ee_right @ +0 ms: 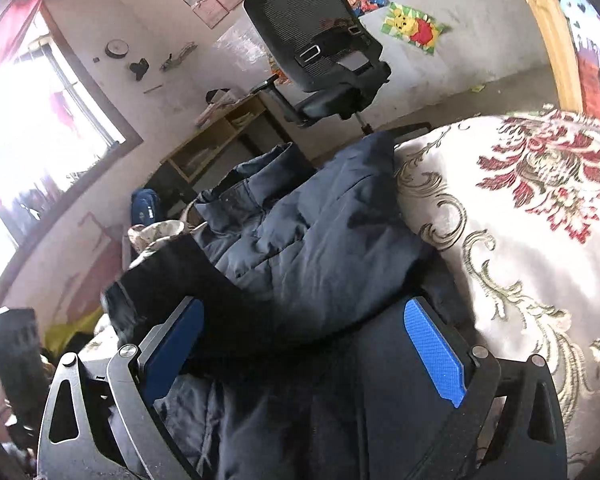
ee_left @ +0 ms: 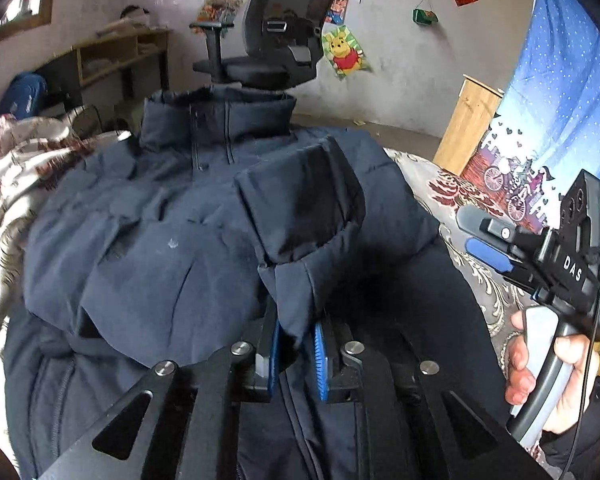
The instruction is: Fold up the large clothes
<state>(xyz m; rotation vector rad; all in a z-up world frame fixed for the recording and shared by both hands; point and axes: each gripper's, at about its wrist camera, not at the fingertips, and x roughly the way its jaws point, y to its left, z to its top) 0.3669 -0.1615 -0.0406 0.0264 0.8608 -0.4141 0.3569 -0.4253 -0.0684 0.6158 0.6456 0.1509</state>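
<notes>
The navy padded jacket [ee_left: 148, 240] lay spread across the patterned bedspread [ee_right: 520, 240], collar toward the bed's far edge. The left gripper [ee_left: 296, 354] pinched the sleeve cuff [ee_left: 292, 280]; the right gripper [ee_right: 304, 356] hovered spread. The slick, bulky cuff could slip free and spring back.

A dark navy padded winter jacket [ee_left: 148, 248] lies spread front-up on a bed, its stand-up collar toward the bed's far edge. One sleeve [ee_left: 300, 216] is folded across the chest, cuff end toward the near edge.
</notes>
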